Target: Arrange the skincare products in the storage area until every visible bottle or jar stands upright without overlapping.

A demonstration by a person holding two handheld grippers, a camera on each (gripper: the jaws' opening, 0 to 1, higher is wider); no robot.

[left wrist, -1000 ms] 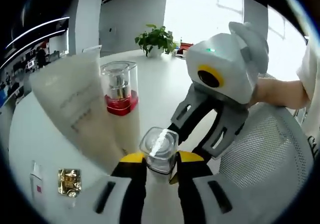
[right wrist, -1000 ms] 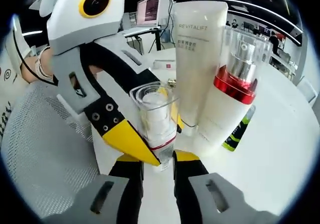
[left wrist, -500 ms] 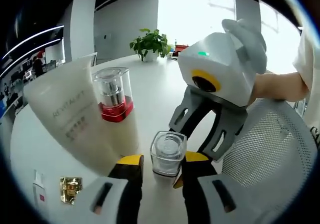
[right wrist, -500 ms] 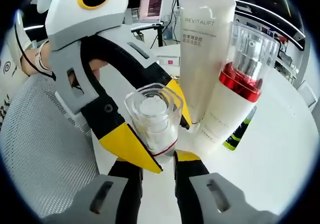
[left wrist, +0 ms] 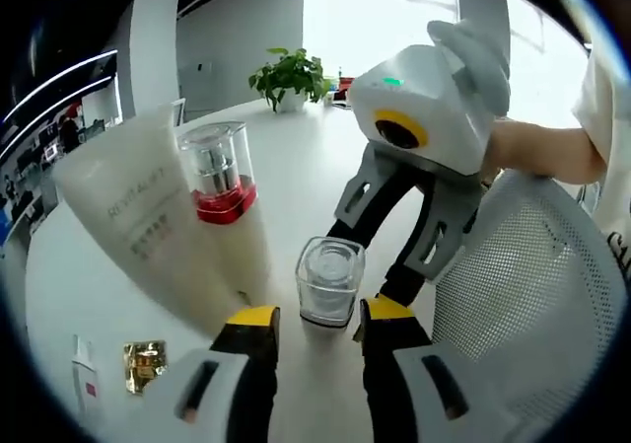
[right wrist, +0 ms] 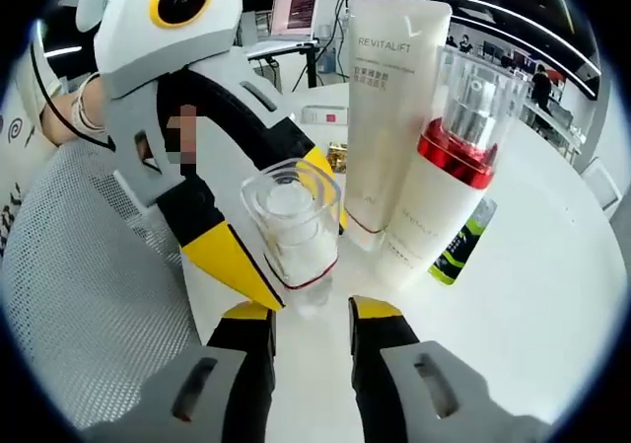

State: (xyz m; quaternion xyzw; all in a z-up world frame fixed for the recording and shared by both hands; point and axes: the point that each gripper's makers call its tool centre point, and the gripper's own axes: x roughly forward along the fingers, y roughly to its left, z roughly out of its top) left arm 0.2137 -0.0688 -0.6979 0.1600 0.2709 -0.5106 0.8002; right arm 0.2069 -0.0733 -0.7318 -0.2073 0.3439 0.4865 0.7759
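The little clear bottle (left wrist: 330,281) stands up straight on the white counter (left wrist: 296,186). It sits right between the two claws. The left claw (left wrist: 315,320) is spread, with its yellow tips on either side of the bottle's bottom, and I cannot see them pinching it. In the right gripper view the right claw (right wrist: 311,315) is spread too, just below the same bottle (right wrist: 292,226), with a gap on both sides.

Beside the little bottle stand a tall white tube (right wrist: 392,117) and a pump bottle with a red ring (right wrist: 449,186). They stand close together, and the tube looks like it leans a bit. A green and black stick (right wrist: 458,246) lies flat on the counter near them. A small gold packet (left wrist: 143,359) lies flat too.

The step in hand looks like letting go of the little bottle after standing it up. Next, both claws should pull back slowly and straight, so they do not bump it over. Then the lying stick likely needs standing up.
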